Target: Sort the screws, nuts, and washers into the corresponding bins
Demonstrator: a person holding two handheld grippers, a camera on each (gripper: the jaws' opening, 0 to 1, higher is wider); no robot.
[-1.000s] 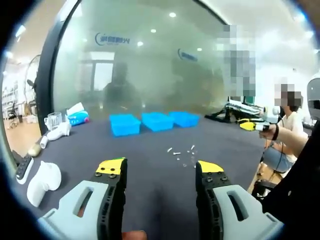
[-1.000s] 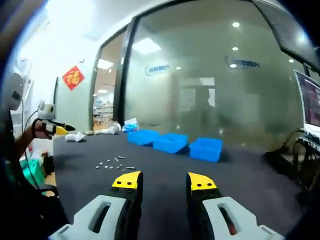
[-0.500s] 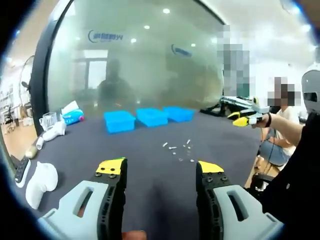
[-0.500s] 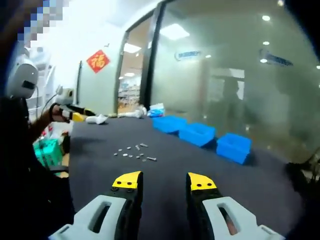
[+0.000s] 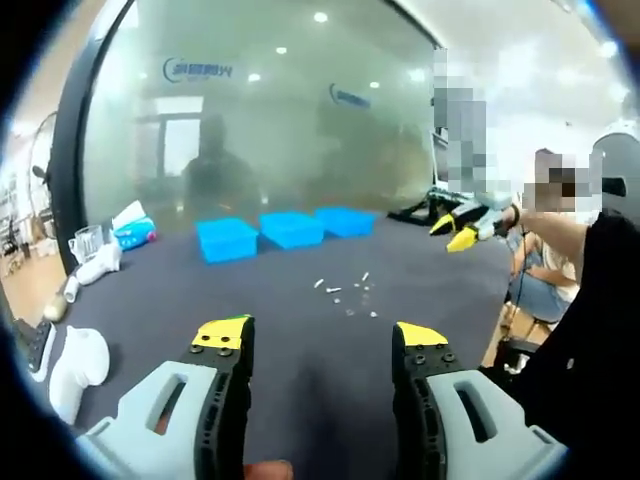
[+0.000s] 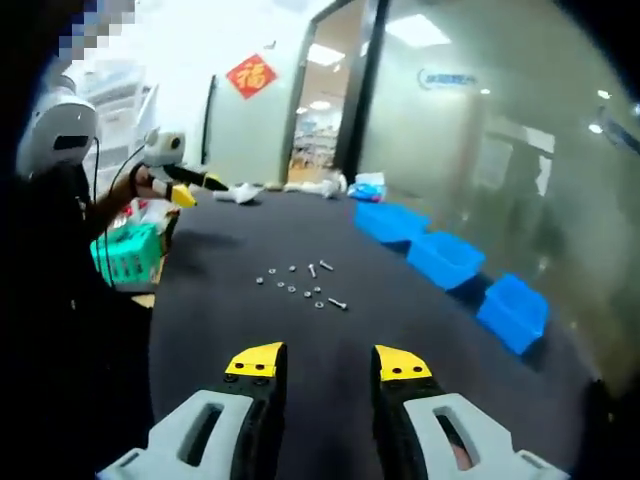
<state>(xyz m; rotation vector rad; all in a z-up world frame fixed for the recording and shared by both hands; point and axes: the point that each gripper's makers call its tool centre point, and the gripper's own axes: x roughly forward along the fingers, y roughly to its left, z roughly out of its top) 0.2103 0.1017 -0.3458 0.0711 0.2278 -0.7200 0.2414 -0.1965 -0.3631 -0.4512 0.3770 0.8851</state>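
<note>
Your left gripper (image 5: 320,335) has pale grey arms, black jaws and yellow tips. Screws dot the black parts. Your right gripper (image 6: 328,362) looks identical.

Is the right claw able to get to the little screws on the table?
Probably yes. The right claw is open, and only bare dark table lies between it and the scattered screws; nothing blocks the way.

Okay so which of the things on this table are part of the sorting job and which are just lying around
For the job:
- loose screws, nuts and washers
- three blue bins

Just lying about:
- white handheld devices at the table edge
- clear jug
- blue-and-white packet
- green basket beside the table
</note>
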